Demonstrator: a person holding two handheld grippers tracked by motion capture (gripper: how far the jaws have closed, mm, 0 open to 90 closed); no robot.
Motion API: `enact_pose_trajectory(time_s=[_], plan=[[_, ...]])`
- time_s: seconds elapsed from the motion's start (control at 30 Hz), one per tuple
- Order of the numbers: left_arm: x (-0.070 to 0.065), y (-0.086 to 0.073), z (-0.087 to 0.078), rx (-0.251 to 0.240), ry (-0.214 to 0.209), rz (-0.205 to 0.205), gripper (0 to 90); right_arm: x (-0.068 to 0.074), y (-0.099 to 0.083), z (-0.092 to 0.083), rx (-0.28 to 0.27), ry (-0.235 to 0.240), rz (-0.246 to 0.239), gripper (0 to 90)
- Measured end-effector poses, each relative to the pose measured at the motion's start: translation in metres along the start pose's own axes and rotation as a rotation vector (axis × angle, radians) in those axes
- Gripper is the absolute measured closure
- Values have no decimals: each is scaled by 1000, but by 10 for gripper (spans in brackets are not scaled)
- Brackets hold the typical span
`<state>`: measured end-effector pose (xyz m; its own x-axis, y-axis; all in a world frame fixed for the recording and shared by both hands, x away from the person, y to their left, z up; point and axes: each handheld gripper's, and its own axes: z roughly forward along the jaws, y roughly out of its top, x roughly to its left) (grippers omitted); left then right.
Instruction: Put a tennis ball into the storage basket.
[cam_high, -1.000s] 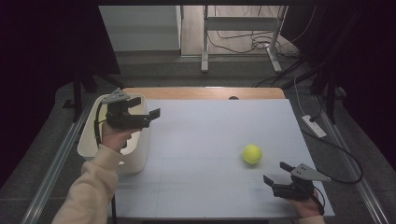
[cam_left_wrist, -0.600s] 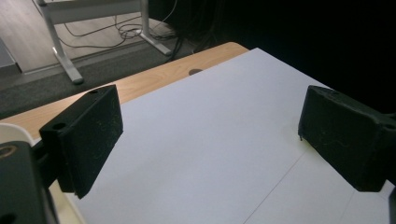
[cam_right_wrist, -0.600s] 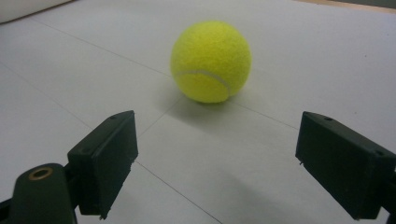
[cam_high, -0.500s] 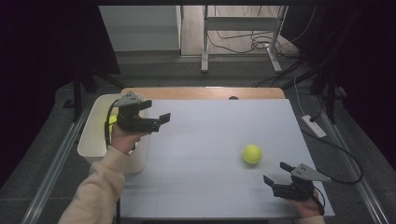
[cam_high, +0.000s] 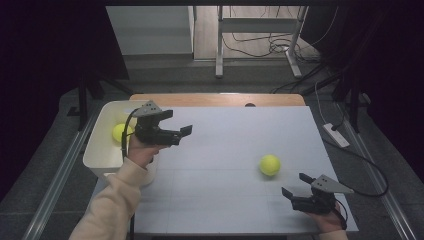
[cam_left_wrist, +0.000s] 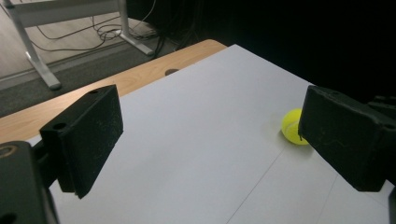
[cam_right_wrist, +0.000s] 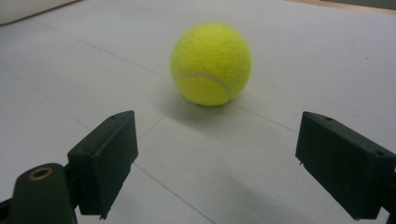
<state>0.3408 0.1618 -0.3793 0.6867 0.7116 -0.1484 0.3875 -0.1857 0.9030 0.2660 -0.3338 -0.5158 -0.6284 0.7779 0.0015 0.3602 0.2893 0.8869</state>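
- A flat white surface (cam_high: 225, 150) on a wooden-edged desk stands in a dark room with cables on the floor behind.
- At its left edge, a white rectangular plastic bin (cam_high: 102, 150) holds one yellow-green felt tennis ball (cam_high: 120, 132).
- The left tool (cam_high: 186, 131) hovers beside the bin, jaws apart, holding nothing.
- A second yellow-green tennis ball (cam_high: 270, 164) rests on the surface, right of centre.
- The right tool (cam_high: 295, 186) sits near that ball, pointing at it, jaws wide apart and empty.
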Motion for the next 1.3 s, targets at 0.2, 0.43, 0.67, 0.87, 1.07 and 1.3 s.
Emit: enact_pose_trajectory(time_s=[0.2, 0.43, 0.67, 0.87, 1.07, 1.3], plan=[[-7, 0, 9, 12, -22, 10, 71, 0, 1, 2, 0, 4, 0, 128], [-17, 1, 22, 30, -46, 35, 71, 0, 1, 3, -3, 10, 1, 128], [-25, 0, 36, 58, -73, 50, 70, 0, 2, 3, -2, 13, 0, 128], [-32, -2, 49, 86, -94, 61, 69, 0, 2, 3, -4, 12, -1, 128], [-36, -5, 59, 101, -105, 66, 67, 1, 1, 3, -3, 17, 4, 128], [-42, -8, 74, 124, -128, 72, 67, 1, 1, 2, -3, 16, 2, 129]])
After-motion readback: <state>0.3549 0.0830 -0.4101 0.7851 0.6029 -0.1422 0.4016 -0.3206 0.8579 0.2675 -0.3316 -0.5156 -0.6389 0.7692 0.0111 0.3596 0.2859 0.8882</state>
